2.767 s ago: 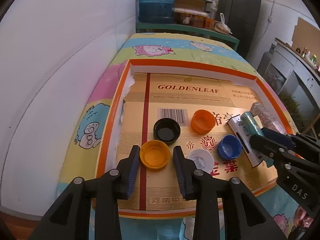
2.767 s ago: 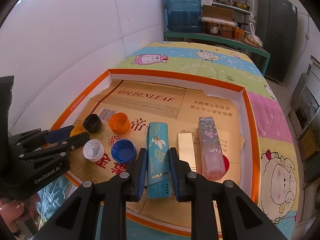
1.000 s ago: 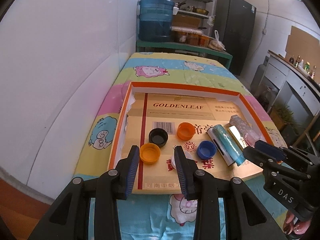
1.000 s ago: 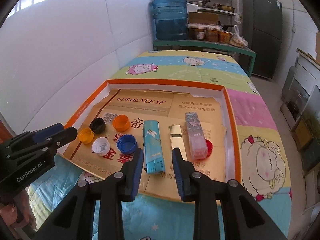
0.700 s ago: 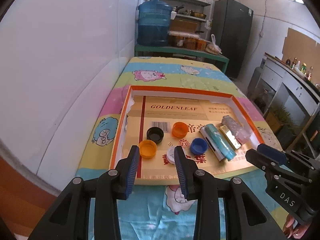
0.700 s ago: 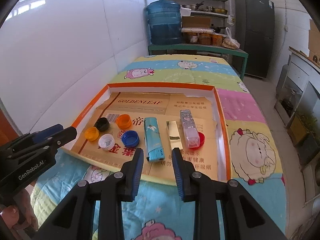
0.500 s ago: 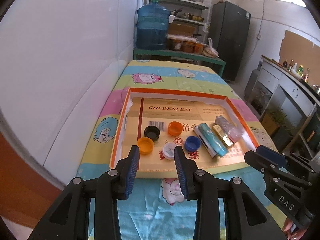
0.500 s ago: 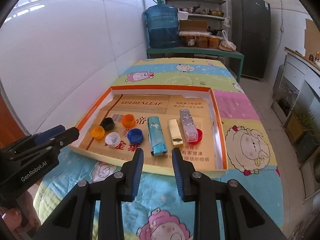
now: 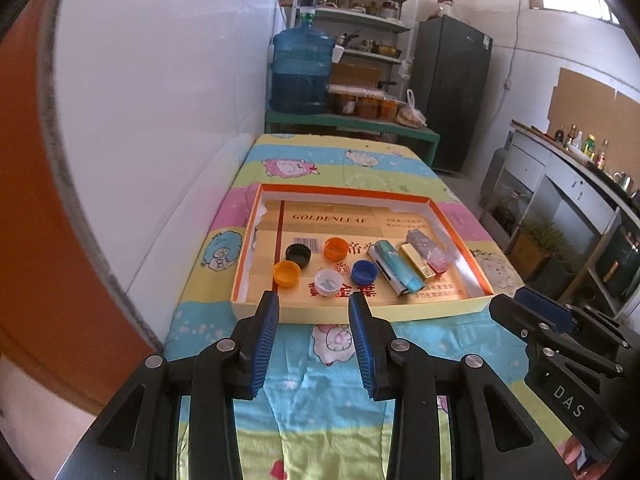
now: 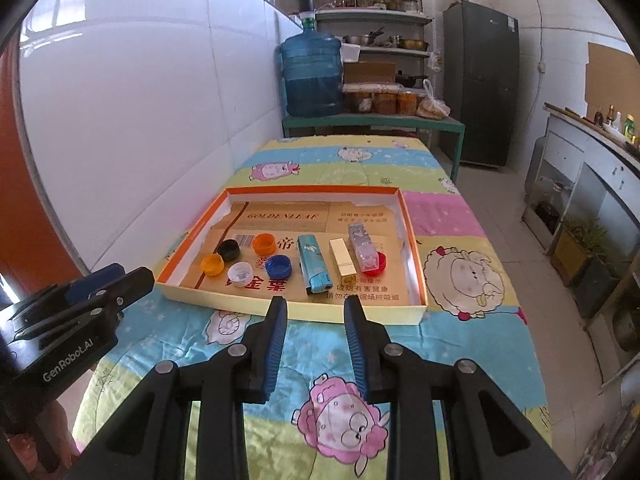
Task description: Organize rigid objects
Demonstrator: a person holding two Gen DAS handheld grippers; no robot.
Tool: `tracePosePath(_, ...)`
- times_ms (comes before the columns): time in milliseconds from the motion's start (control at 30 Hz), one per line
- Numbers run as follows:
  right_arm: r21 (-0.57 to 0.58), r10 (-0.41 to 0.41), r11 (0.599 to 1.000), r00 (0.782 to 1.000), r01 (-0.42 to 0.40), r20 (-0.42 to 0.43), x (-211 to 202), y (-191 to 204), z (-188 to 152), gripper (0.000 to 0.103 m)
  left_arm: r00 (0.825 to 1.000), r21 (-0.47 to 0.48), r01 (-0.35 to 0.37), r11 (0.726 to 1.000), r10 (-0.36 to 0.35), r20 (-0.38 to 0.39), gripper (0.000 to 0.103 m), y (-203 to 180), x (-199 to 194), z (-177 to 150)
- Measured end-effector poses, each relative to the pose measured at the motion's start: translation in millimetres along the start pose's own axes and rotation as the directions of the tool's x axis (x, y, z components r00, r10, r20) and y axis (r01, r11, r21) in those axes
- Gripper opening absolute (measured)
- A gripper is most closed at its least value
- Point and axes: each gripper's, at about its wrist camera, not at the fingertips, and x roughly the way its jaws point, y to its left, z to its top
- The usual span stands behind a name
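left gripper (image 9: 313, 310) and right gripper (image 10: 315, 314) both spread, empty, hanging short of tray (image 10: 340, 310) near wall. inside tray: bottle caps (image 10: 240, 258) clustered left, lighters (image 10: 314, 265) aligned right. sorted by type; judged finished.

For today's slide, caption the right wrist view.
Open right tongs hover before a tray of sorted bottle caps and boxes.

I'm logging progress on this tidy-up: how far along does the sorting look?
It looks finished or nearly so. In the tray, five bottle caps sit grouped at the left; the teal lighter, gold case and clear tube lie side by side at the right. The left gripper and right gripper are open, empty, short of the tray. Little seems left.
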Motion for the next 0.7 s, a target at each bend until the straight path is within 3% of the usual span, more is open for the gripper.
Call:
tracePosePath(467,0.037,-0.037,0.999,0.994,0.033,0.103,-79.3,14.9,-26.6,0.029,0.996,0.018,0.002,1.0,-0.004,0.087,0.037,-16.9,-90.1,-21.0)
tracePosePath(633,0.05,-0.057,0.997,0.991,0.051,0.12,-101.4,21.0,-36.3,0.029,0.995,0.003,0.033,0.999,-0.033,0.096,0.037,-16.7,-118.8,-31.2)
tracePosePath(700,0.044,-0.065,0.997,0.99,0.06,0.127,-108.8,24.3,-38.9,0.029,0.994,0.005,0.002,1.0,-0.002,0.105,0.037,-15.8,-129.2,-34.7)
